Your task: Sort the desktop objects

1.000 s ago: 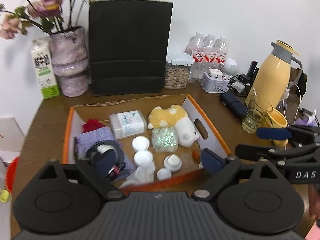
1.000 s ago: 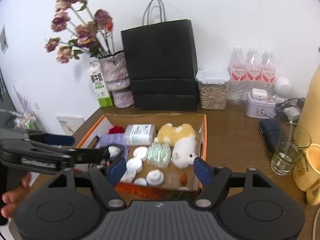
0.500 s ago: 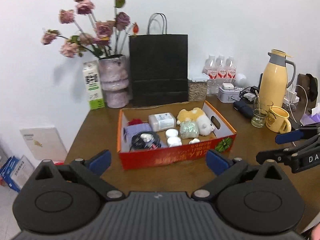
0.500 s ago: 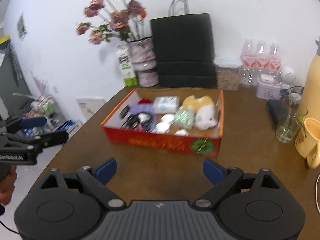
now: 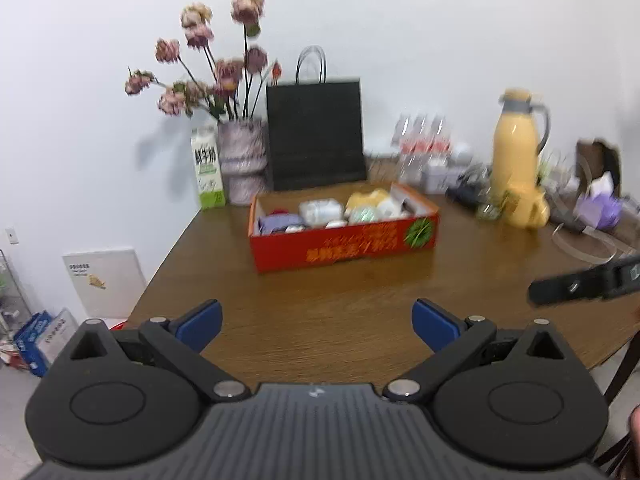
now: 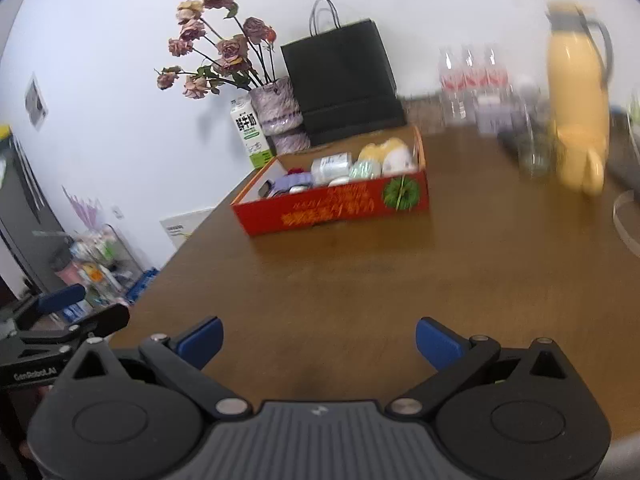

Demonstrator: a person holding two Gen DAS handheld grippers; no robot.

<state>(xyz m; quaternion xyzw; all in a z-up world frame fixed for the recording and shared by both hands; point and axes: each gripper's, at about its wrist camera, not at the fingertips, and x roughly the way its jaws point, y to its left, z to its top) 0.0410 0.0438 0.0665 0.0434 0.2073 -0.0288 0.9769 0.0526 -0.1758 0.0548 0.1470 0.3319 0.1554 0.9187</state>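
Observation:
A red cardboard box [image 5: 344, 246] [image 6: 332, 208] stands mid-table, filled with several small things: a yellow and white plush toy [image 5: 374, 200] [image 6: 390, 154], a white packet [image 5: 320, 210], a purple cloth [image 5: 276, 222]. My left gripper [image 5: 316, 326] hangs over the table's near edge, well short of the box, open and empty. My right gripper [image 6: 318, 340] is also back over the near table, its jaws still opening with nothing between them. Each gripper shows at the edge of the other's view.
Along the back wall stand a flower vase [image 5: 242, 160], a milk carton [image 5: 208, 174], a black paper bag [image 5: 316, 132], water bottles [image 5: 422, 140], a yellow thermos [image 5: 516, 160] and a yellow mug [image 6: 582, 170]. Bare wooden tabletop [image 5: 340, 304] lies between the grippers and the box.
Both grippers have pulled back from right above the box to the table's near edge. The right jaws have spread wider. The box now looks small and distant.

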